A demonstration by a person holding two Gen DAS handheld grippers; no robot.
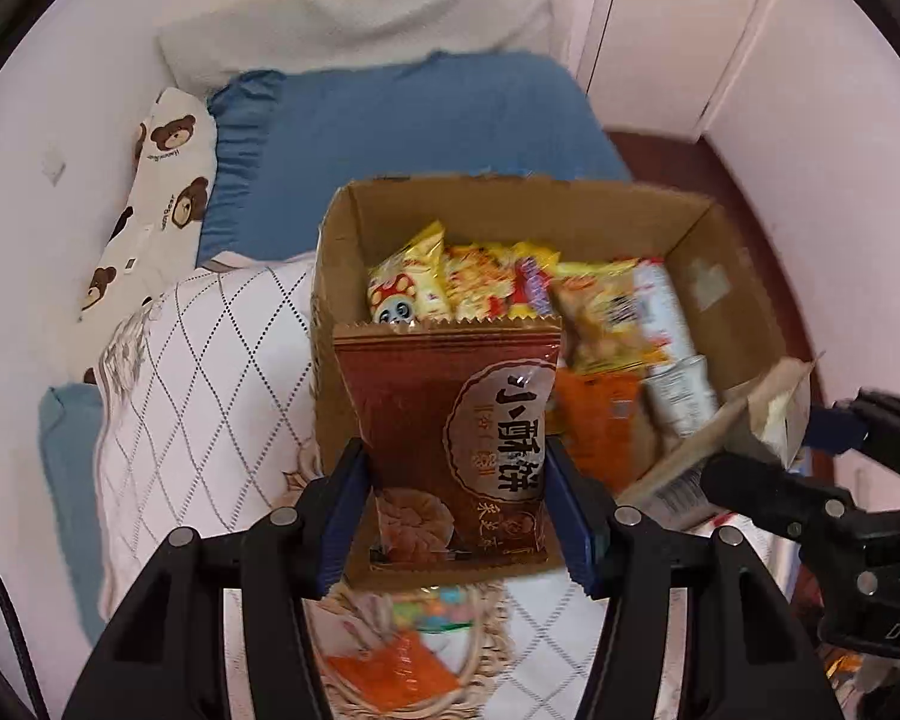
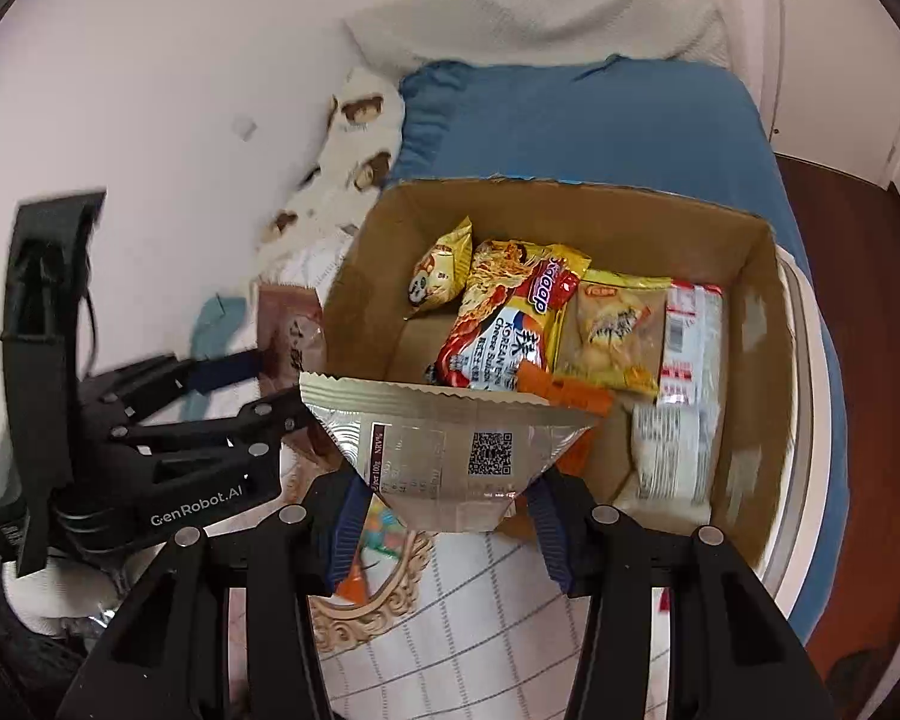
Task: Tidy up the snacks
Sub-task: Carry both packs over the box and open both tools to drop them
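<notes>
Snacks, left wrist view: the cardboard box [image 1: 714,276] stands on the bed and already holds a row of packets — a yellow panda packet [image 1: 405,288], noodle packets, a white packet [image 1: 666,324] at the right end.
Left gripper [image 1: 456,510]: I have it clamped on a brown pastry packet [image 1: 450,438], held upright just before the box's near-left corner, not yet over the opening.
Right gripper, seen from here [image 1: 756,444]: it comes in from the right with a pale packet between its fingers, near the box's near-right wall.
Left to sort, this view: an orange packet [image 1: 390,669] and something colourful lie on the quilt [image 1: 210,372] below my left gripper; I count them as unsorted.

Snacks, right wrist view: the box interior shows the panda packet, a Korean cheese noodle packet [image 2: 510,312], a yellow pastry packet [image 2: 615,330], white packets along the right wall and an orange packet [image 2: 570,393] near the front.
Right gripper: its pads are closed on a silver packet [image 2: 450,450], back side with a QR code facing me, held at the box's near rim.
Left gripper, seen from here: it holds the brown packet just outside the box's left wall.

Progress, my judgement: well along; most snacks are boxed, two are in hand awaiting release, and a few remain on the quilt.
</notes>
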